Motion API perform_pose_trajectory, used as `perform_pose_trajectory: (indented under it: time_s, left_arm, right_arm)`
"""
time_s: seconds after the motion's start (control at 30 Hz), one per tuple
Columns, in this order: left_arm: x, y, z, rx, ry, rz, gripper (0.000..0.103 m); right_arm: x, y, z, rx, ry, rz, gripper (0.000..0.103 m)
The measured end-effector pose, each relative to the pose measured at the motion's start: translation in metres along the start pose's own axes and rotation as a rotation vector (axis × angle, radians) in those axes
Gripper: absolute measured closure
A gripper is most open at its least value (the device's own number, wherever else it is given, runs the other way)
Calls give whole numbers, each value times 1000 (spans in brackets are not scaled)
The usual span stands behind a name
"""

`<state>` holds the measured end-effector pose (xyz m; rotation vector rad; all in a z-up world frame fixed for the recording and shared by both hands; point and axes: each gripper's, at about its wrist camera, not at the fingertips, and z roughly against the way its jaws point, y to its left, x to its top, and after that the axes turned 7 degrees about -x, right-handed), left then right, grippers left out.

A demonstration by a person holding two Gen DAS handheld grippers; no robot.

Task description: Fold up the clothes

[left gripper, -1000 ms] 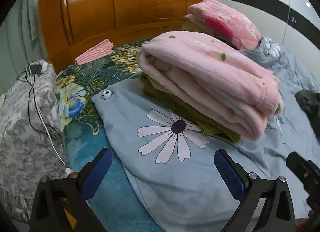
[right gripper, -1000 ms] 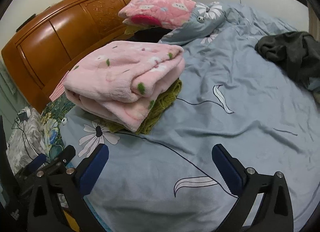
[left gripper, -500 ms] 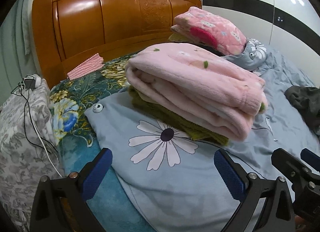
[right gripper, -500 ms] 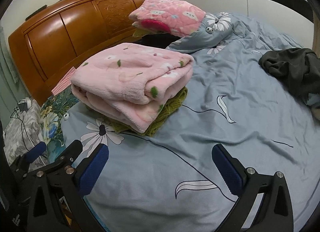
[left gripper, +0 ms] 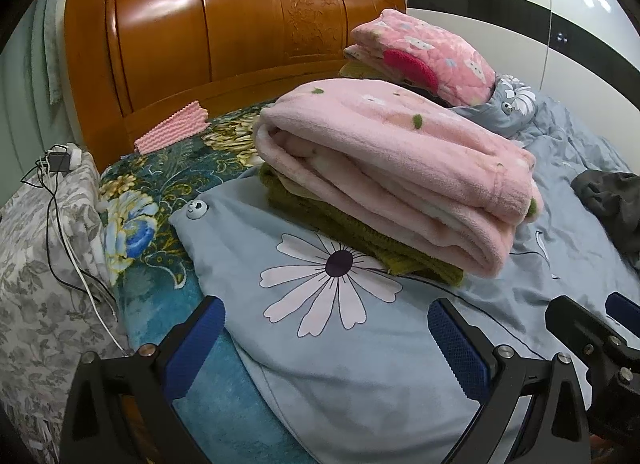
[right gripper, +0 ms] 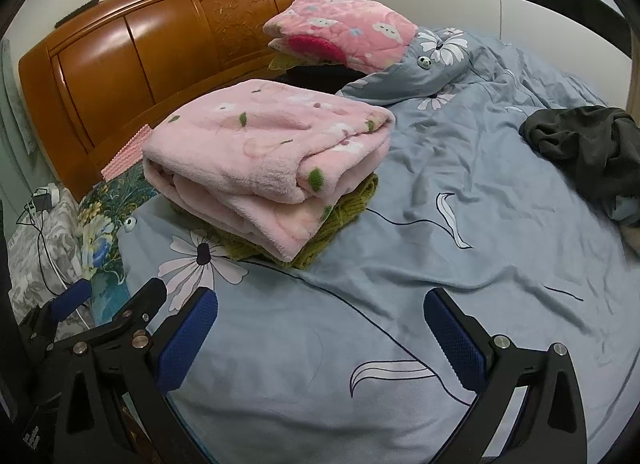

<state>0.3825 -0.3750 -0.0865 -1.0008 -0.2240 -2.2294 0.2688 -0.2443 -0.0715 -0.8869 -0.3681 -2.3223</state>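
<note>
A folded pink fleece garment (left gripper: pixel 400 160) (right gripper: pixel 268 152) lies on a folded olive knit garment (left gripper: pixel 360 236) (right gripper: pixel 344 216), stacked on the blue-grey flowered duvet (left gripper: pixel 360 364) (right gripper: pixel 440 248). A crumpled dark grey garment (right gripper: pixel 580 144) (left gripper: pixel 612 196) lies unfolded to the right. My left gripper (left gripper: pixel 324 348) is open and empty, low in front of the stack. My right gripper (right gripper: pixel 320 340) is open and empty over bare duvet, to the right of the left gripper (right gripper: pixel 108 304).
A wooden headboard (left gripper: pixel 220 44) stands behind. A second folded pink pile (right gripper: pixel 344 36) sits on a pillow at the back. A small pink ribbed cloth (left gripper: pixel 172 128) lies by the headboard. Charger cables (left gripper: pixel 60 204) trail on the grey floral bedding at left.
Both grippers have drawn back and lifted from the stack; the view now takes in more headboard and wall. Both stay open and empty.
</note>
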Motion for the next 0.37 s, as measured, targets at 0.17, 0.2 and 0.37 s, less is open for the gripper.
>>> perform_pose_trajectory:
  time_s: [0.17,0.2,0.37]
  left_arm:
    - [2,-2,-3,-8,9,1,0]
    - [2,-2,-4,-9,10,1,0]
    - [4,-4,-5,3,10,-7,0]
  right_arm:
    - [-1,-1,-1,-2,6,-4,0]
    - [-1,-1,-1,-2,7,-4,0]
    - [-1,-2,-2,-5,13,-2,0]
